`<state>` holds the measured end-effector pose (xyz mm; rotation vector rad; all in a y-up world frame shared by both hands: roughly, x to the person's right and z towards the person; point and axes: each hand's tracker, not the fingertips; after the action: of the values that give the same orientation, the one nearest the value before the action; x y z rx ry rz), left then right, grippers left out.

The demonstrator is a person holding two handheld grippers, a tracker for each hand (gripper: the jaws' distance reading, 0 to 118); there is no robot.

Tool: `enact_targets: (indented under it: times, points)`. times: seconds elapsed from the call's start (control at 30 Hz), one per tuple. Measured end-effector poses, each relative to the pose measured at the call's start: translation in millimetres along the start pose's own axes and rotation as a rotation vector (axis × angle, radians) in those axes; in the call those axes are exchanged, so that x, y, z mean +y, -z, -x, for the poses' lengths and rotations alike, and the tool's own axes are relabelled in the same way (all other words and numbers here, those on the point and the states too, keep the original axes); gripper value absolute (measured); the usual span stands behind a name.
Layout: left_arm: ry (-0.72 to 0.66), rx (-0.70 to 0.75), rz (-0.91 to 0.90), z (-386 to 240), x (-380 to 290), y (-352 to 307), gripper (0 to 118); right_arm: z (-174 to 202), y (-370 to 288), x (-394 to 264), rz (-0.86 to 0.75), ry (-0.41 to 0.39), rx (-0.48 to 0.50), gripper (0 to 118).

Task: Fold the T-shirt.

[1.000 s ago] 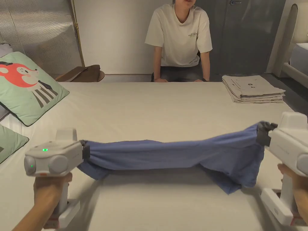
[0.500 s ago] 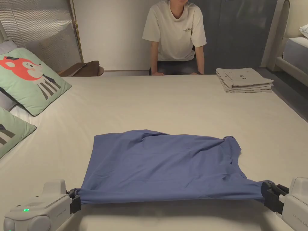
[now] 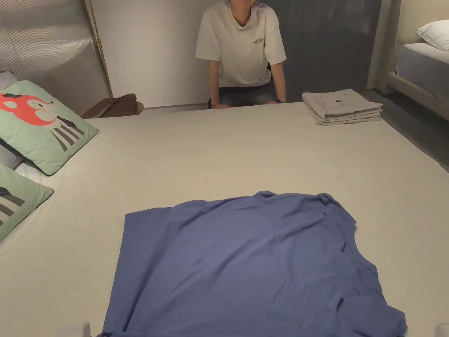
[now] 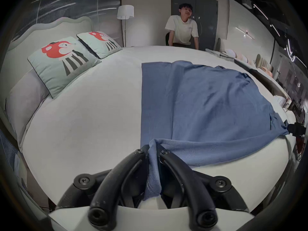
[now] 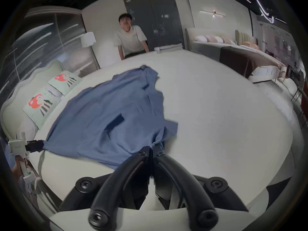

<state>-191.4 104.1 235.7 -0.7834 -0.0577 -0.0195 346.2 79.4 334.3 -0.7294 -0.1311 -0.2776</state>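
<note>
Left gripper [image 4: 152,153]: jaws clamped on a bunched corner of the T-shirt, at the near edge of the bed.
Right gripper [image 5: 151,151]: jaws closed tight on the other near corner of the cloth, same edge.
Blue T-shirt [image 3: 250,263]: spread nearly flat on the near half of the bed [image 3: 245,149], slight wrinkles toward its right side.
Two green pillows [image 3: 39,123]: along the left edge.
Stack of folded clothes [image 3: 342,106]: far right corner.
Person [image 3: 239,48]: seated beyond the far edge, hands on it.
</note>
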Motion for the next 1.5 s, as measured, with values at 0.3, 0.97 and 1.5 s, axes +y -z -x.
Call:
enact_targets:
  times: [0.3,0.97,1.5]
  points:
    - [-0.055,0.026,0.01,-3,-2,4,11,6,1,-4,0.042,0.03,-0.019,6]
    - [0.026,-0.091,-0.632,-84,108,-90,83,105,-80,127,-0.623,-0.21,-0.01,69]
    - [0.065,-0.099,-0.576,-80,88,-65,0,111,-79,121,-0.663,-0.289,-0.045,0]
